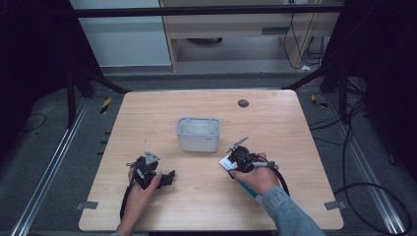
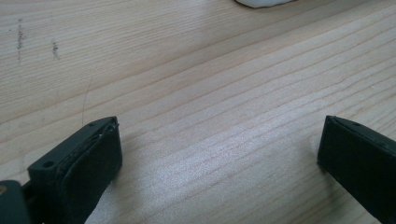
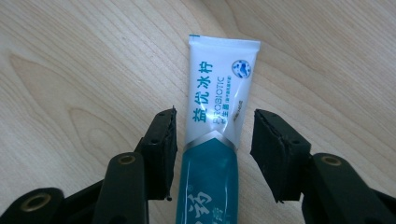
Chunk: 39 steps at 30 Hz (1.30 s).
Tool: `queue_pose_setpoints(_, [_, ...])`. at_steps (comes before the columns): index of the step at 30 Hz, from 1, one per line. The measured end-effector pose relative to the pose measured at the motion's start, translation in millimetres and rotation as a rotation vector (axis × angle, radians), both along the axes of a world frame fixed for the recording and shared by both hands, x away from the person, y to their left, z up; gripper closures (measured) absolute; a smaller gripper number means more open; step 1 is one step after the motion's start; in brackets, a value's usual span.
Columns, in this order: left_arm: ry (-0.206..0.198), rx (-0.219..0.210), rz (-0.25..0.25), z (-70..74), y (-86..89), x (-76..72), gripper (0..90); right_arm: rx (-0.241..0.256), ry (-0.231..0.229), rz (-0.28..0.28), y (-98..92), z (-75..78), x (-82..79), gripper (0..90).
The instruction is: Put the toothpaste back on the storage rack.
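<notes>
R tool (image 3: 212, 154) straddles toothpaste tube (image 3: 219, 112) w/ jaws apart, not yet gripped (tub (image 1: 198, 133) waits nearby); L tool (image 2: 219, 158) wide open, empty, on bench (image 1: 275, 118).

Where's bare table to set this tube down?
Bare wood lies beyond the grey bin toward the table's far edge, and along its left and right flanks. It is tighter up front: the left gripper, right gripper and toothpaste tube sit there.

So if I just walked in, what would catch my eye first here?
Probably the white and teal toothpaste tube lying flat on the wooden table, between the open jaws of the right gripper. Next, the pale rectangular container at the table's middle, with the left gripper open over bare wood.
</notes>
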<state>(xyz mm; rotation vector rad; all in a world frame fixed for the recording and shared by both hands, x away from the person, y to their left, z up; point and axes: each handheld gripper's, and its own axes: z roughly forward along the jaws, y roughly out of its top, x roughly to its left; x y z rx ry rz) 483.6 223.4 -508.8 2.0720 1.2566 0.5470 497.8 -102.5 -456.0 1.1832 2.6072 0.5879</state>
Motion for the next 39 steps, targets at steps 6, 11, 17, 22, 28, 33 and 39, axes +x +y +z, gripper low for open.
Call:
queue_pose_setpoints(6, [0.000,0.000,0.000,0.0,0.0,0.1,0.0,-0.013,0.019,-0.012,0.8,-6.6,3.1,49.4])
queue_pose_setpoints(11, [0.000,0.001,-0.001,0.0,0.0,0.1,0.0,-0.020,0.035,-0.014,0.9,-10.3,4.8,49.4])
queue_pose_setpoints(17, [0.000,0.000,-0.001,0.0,-0.1,0.2,0.0,-0.023,0.067,-0.024,1.9,-10.7,7.2,49.9])
queue_pose_setpoints(22, [0.000,0.000,-0.002,0.0,-0.1,0.3,0.0,-0.025,0.084,-0.024,3.9,-10.2,9.4,50.3])
queue_pose_setpoints(28, [0.000,0.000,-0.002,0.0,-0.1,0.4,0.0,-0.033,0.099,-0.023,4.1,-12.0,10.7,52.2])
queue_pose_setpoints(33, [0.000,0.000,-0.002,0.0,-0.1,0.3,0.0,-0.020,0.105,-0.034,3.5,-13.3,11.3,54.7])
queue_pose_setpoints(39, [0.000,0.000,-0.002,0.0,-0.2,0.4,0.0,-0.013,0.113,-0.047,3.1,-13.4,11.2,55.5])
